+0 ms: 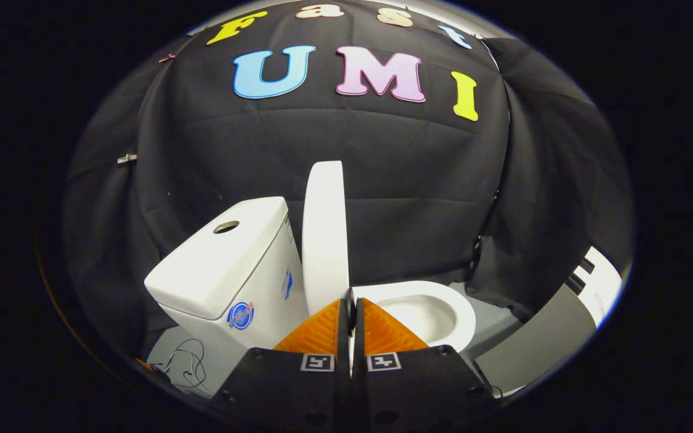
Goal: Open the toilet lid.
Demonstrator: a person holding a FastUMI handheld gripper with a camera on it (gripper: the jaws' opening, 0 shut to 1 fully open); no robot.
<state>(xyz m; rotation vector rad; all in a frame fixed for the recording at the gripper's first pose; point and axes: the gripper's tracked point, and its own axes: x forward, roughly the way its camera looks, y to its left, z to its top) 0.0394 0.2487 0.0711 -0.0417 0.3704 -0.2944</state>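
I count one toilet, one lid, one tank and one bowl. The toilet lid [324, 234] stands raised, nearly upright, seen edge-on just above centre frame: a smooth, glossy white oval slab with a rounded rim. Its lower end sits just ahead of my fingertips. My gripper [350, 310], at bottom centre, has its two fingers drawn together with just a thin slit between them; I cannot tell whether they touch the lid's lower edge. The finger pads are ridged wedges. Left of the lid is the tank [226, 264], a boxy white ceramic block with a single round metallic flush button [226, 227] on top. Right of the lid the bowl [428, 310] lies open, smooth rounded white porcelain. Loose thin cables [184, 361] curl on the grey floor at lower left.
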